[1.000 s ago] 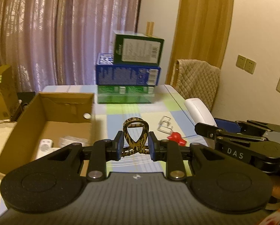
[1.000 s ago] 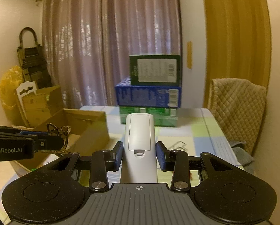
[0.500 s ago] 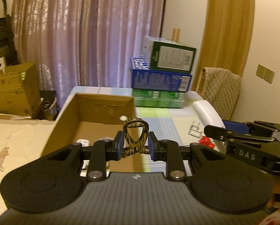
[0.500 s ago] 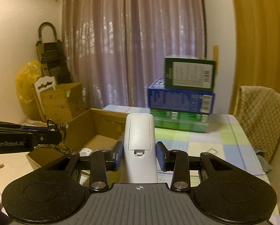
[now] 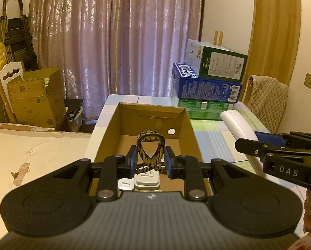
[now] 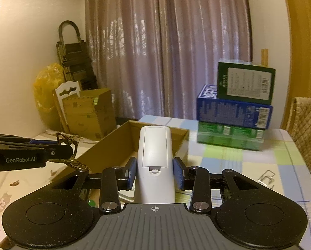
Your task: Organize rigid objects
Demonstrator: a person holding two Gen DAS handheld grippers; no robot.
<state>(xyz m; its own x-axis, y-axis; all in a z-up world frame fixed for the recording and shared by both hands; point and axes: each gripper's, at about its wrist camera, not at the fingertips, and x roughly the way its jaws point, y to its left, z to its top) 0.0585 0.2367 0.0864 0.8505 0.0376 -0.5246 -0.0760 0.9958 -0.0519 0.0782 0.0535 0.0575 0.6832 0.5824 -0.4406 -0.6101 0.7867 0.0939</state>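
Left gripper (image 5: 150, 162): clamped on leopard-print hair clip (image 5: 150, 152), loop end upright between blue pads (image 5: 132, 161), held above open cardboard box (image 5: 113, 133).
Right gripper (image 6: 154, 174): clamped on white remote (image 6: 155, 158), back side up, battery cover showing, long body jutting forward past blue pads (image 6: 177, 173); held near box's right wall, above table.
Beneath left gripper, on box floor: two small white remotes (image 5: 147, 180) side by side, partly hidden by fingers.
Further in, on box's far wall: small round white disc (image 5: 171, 131); identity cannot be told.
Table (image 6: 280, 160): pastel checked cloth; box on left part; metal wire clip (image 6: 266, 178) lying at right.
Far edge of table: stack of three cartons (image 5: 209, 83), green at bottom, blue in middle, dark green on top.
Right of stack: chair with quilted beige cover (image 5: 267, 102).
Left of table, on floor: brown cardboard carton (image 5: 36, 100), white chair back, folded black trolley, yellow bag.
Background: mauve patterned curtain (image 5: 118, 37), plain wall.
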